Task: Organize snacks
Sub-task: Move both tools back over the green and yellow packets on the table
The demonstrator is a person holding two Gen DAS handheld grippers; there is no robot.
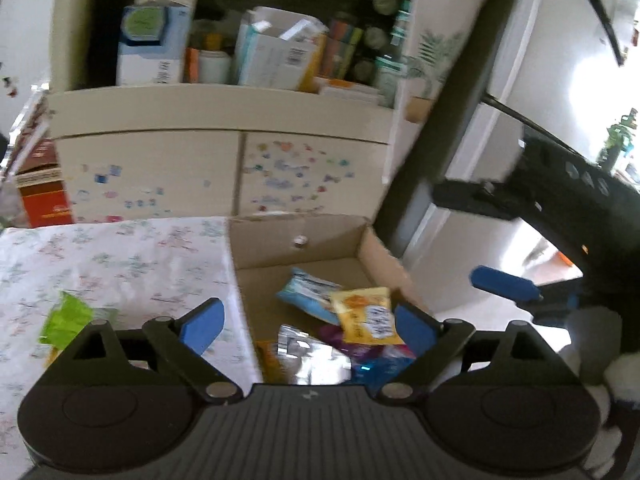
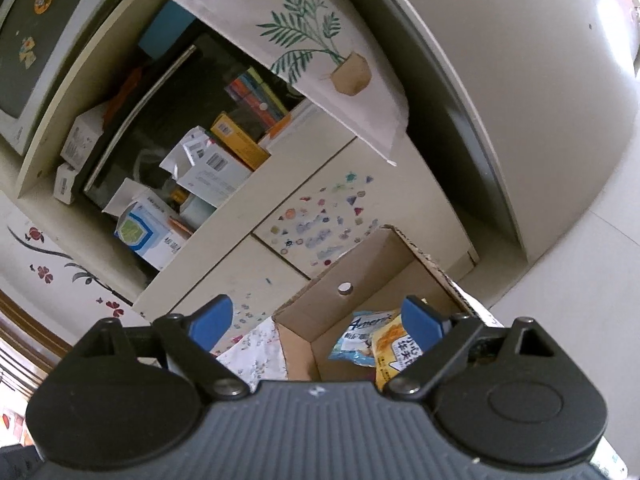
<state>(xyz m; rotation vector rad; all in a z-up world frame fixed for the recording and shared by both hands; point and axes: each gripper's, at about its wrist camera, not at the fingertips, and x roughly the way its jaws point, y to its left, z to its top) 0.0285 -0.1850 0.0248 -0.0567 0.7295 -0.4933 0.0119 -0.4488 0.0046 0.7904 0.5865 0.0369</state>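
Left wrist view: the left claw [image 1: 308, 326] is spread wide and empty over the cardboard box [image 1: 372, 248], where the packets lie. A green packet [image 1: 66, 318] lies on the tabletop [image 1: 120, 264] at lower left, nearest this claw. The right claw [image 2: 316, 326] is released too.

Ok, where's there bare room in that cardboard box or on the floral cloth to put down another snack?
The cardboard box is bare at its far end, between the holed back wall and the light blue packet. Its near end is crowded with the yellow packet and the silver packet. The floral cloth is bare beyond the green packet.
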